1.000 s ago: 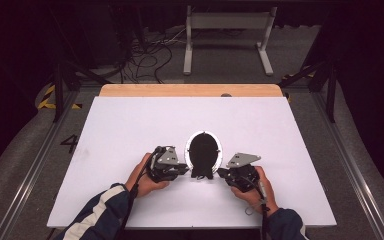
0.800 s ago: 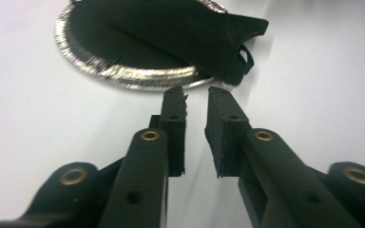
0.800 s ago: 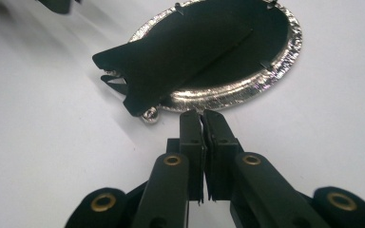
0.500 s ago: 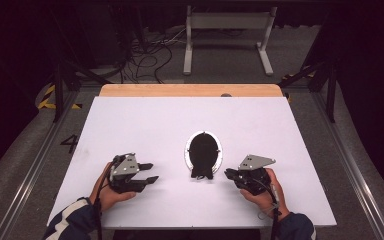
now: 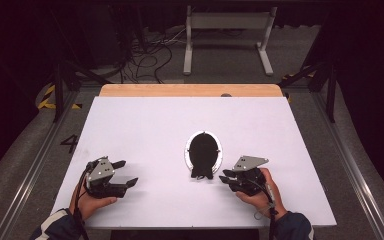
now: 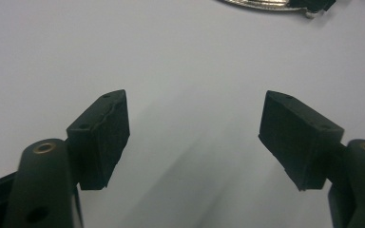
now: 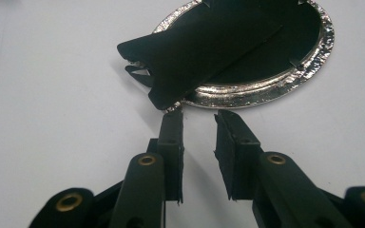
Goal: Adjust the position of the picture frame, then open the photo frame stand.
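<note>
The oval picture frame (image 5: 203, 153) is lying face down, black back up, on the white table (image 5: 145, 125), near its middle. The right gripper (image 5: 228, 178) is sitting just beside the frame's near end, its jaws having just been parting slightly, nothing between them. The left gripper (image 5: 128, 173) is resting well apart, its jaws having just been opening wide, empty.

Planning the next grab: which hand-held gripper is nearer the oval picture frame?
Right. The right hand-held gripper sits just off the oval picture frame, by its stand; the left hand-held gripper is well off to the frame's left.
</note>
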Tool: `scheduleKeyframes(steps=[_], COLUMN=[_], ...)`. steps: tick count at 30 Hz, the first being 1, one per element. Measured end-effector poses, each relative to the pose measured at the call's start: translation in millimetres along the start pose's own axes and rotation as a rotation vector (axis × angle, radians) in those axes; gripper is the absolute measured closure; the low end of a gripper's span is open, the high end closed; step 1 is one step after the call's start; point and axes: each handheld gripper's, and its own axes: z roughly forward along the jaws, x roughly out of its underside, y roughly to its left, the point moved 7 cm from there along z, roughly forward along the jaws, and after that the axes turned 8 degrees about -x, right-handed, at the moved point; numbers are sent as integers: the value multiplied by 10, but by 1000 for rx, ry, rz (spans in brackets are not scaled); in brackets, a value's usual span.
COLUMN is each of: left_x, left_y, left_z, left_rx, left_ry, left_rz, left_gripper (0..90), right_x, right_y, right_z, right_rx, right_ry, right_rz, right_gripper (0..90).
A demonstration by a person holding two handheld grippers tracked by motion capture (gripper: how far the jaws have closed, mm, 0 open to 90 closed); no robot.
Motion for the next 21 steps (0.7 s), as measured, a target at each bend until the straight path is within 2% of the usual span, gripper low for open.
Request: scheduleKeyframes(steps=[4,11,16,21], left_x=[44,16,12,13], left_y=[4,5,-21,-22], left_z=[60,78,108,120], left_rx=[-8,-12,-3,-5], left_ry=[42,37,49,53], left_rz=[10,22,40,41], left_gripper=[221,211,211,207], right_x=[3,27,22,62], right_y=[-9,1,22,38], right_z=[26,36,31,87], right_rx=[-4,-11,-15,-30], right_ry=[9,22,10,41], right_rz=[7,6,7,-1], right_gripper=[701,693,735,751])
